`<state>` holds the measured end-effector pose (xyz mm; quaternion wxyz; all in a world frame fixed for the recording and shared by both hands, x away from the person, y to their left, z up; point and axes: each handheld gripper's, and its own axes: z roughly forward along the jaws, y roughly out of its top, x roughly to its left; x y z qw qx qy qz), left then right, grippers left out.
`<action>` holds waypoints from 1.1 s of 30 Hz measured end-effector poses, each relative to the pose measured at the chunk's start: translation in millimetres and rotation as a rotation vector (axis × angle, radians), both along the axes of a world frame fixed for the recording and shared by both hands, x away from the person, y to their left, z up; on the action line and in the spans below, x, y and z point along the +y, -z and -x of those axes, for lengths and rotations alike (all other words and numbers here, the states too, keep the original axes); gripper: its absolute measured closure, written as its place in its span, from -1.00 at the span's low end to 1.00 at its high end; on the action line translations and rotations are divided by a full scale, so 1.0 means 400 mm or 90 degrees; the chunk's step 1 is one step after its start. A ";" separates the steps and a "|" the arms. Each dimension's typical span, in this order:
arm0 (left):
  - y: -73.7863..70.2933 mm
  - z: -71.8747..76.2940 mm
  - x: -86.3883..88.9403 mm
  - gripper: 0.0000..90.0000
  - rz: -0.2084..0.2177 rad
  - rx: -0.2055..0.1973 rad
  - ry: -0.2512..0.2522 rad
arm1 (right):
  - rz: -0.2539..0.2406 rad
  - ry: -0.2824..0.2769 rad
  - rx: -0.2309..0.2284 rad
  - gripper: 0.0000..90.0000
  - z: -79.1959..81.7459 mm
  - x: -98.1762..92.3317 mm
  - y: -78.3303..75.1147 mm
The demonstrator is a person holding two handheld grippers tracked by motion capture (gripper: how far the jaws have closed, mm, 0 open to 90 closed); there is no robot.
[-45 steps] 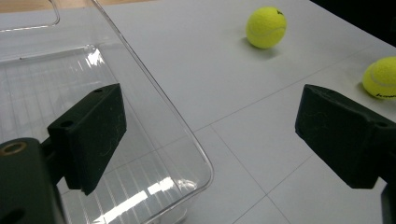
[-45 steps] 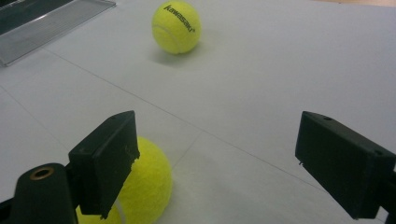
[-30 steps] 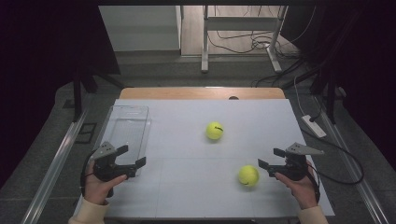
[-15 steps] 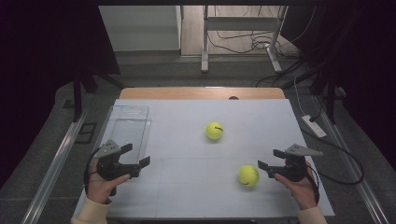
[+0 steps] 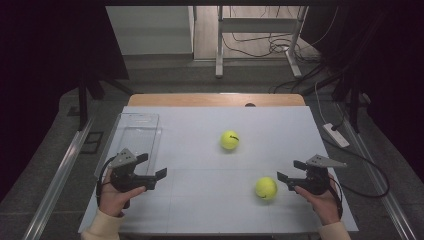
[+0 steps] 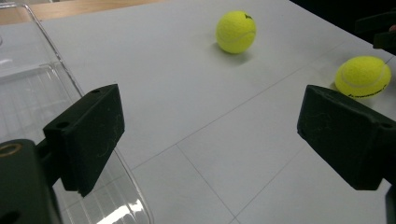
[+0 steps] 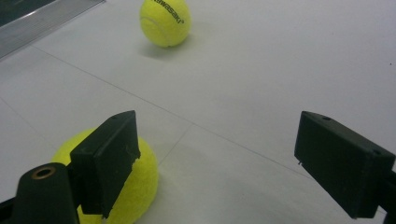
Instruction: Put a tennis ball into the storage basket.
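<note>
While our right gripper [image 5: 295, 176] waits wide open and empty just beside the near tennis ball [image 5: 266, 188], our left gripper [image 5: 151, 169], equally open and empty, has edged inward from the clear tray [image 5: 134, 131], perhaps toward the far ball [image 5: 230, 140].

1. Evenly, softly lit white table [image 5: 200, 200] from overhead; surroundings dark, nearly black at both sides of the high view.
2. Faint, short shadows beneath both tennis balls [image 6: 236, 31] [image 7: 165, 21].
3. Bright glare on the clear plastic tray's [image 6: 28, 93] near edge.
4. Slightly soft near jaws in both gripper views; mildly grainy high view.
</note>
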<state>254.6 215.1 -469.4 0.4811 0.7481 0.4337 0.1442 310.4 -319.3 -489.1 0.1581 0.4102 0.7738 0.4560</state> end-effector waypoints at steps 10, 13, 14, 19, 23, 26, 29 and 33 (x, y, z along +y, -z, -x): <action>-0.006 0.001 -0.026 -0.81 -0.008 -0.003 0.021 | -0.001 -0.003 0.004 -0.68 0.000 0.002 0.004; -0.007 -0.004 -0.033 -0.81 -0.010 -0.002 0.026 | -0.003 0.000 0.005 -0.68 0.002 0.001 0.004; -0.007 -0.006 -0.037 -0.81 -0.010 -0.002 0.029 | -0.003 0.001 0.005 -0.68 0.002 0.000 0.004; -0.008 -0.015 -0.054 -0.81 -0.014 0.001 0.039 | -0.005 0.002 0.004 -0.68 0.004 -0.003 0.006; -0.008 -0.021 -0.062 -0.81 -0.017 0.001 0.040 | -0.007 0.005 0.005 -0.68 0.003 -0.006 0.007; -0.006 -0.025 -0.074 -0.81 -0.022 0.005 0.046 | -0.006 0.008 0.007 -0.68 0.004 -0.007 0.008; -0.008 -0.028 -0.081 -0.81 -0.019 0.010 0.052 | -0.006 0.008 0.007 -0.68 0.004 -0.008 0.008; -0.010 -0.033 -0.096 -0.81 -0.025 0.012 0.057 | -0.008 0.007 0.007 -0.68 0.004 -0.007 0.009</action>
